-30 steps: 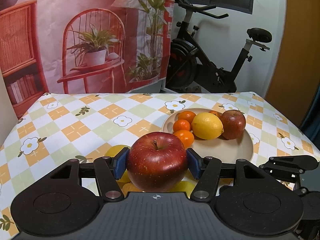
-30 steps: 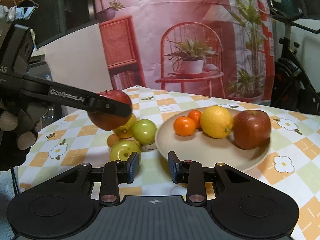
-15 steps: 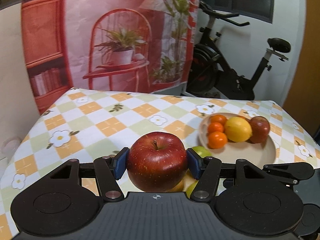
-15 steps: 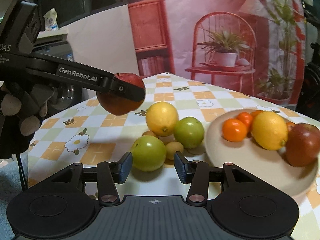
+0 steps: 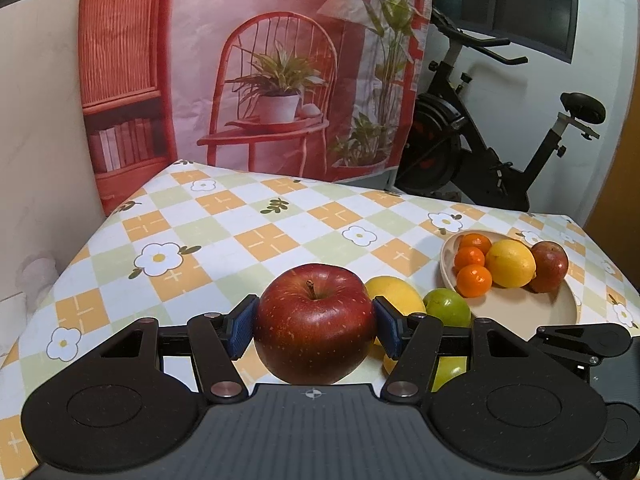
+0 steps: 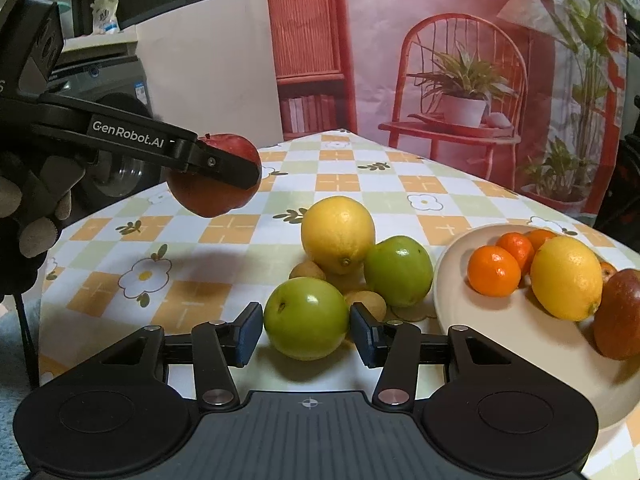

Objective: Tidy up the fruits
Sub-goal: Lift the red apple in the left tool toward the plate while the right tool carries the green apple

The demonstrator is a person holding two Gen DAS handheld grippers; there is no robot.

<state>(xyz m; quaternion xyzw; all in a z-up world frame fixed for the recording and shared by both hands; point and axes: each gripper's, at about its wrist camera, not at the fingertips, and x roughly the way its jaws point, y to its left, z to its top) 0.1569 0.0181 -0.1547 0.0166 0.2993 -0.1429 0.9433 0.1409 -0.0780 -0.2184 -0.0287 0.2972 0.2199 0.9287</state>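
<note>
On plate [image 6: 452, 276]: three tangerines [image 6: 494, 270], one lemon [image 6: 566, 278].

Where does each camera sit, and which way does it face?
Left wrist: on the left claw, facing across the checked tablecloth; its pads clamp a glossy red apple.
Right wrist: on the right claw, looking at a round green apple between open pads; a gloved hand shows.
Both show the beige plate.
</note>
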